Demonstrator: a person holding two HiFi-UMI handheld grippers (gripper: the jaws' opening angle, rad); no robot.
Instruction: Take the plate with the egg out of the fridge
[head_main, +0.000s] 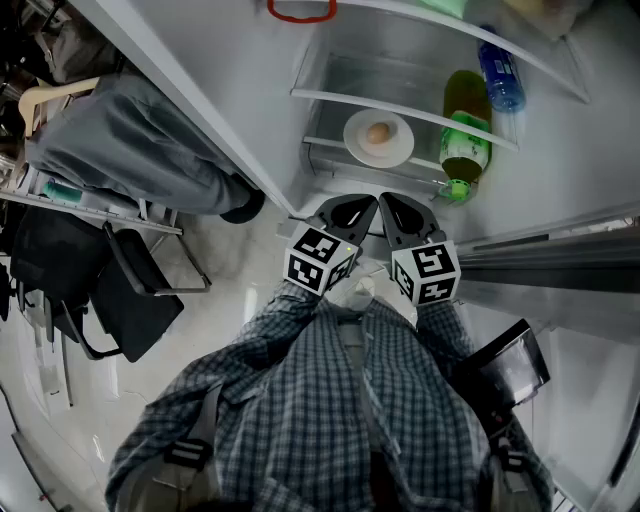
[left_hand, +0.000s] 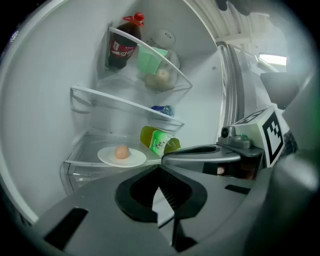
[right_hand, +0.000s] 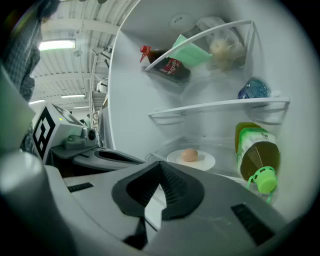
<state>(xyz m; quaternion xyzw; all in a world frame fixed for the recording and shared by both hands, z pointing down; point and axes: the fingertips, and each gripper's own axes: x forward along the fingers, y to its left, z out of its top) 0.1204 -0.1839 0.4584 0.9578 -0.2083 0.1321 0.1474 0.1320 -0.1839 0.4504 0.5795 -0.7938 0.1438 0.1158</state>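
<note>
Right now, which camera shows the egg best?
The right gripper view: the egg looks biggest there, plain on its white plate. The left gripper view shows it smaller, also unblocked. The head view shows it from above, tiny.

Lowest clear plastic fridge shelf (left_hand: 87, 150) holds a white round plate (left_hand: 121, 157). A yellow-green plastic bottle with green label (left_hand: 159, 141) lies on its side just right of the plate. Clear shelf (right_hand: 220, 106) above the plate: blue plastic bottle (right_hand: 255, 88). Top clear shelf (right_hand: 225, 26), higher above the plate: dark red-capped cola bottle (right_hand: 170, 65), pale green bag (right_hand: 192, 52).
</note>
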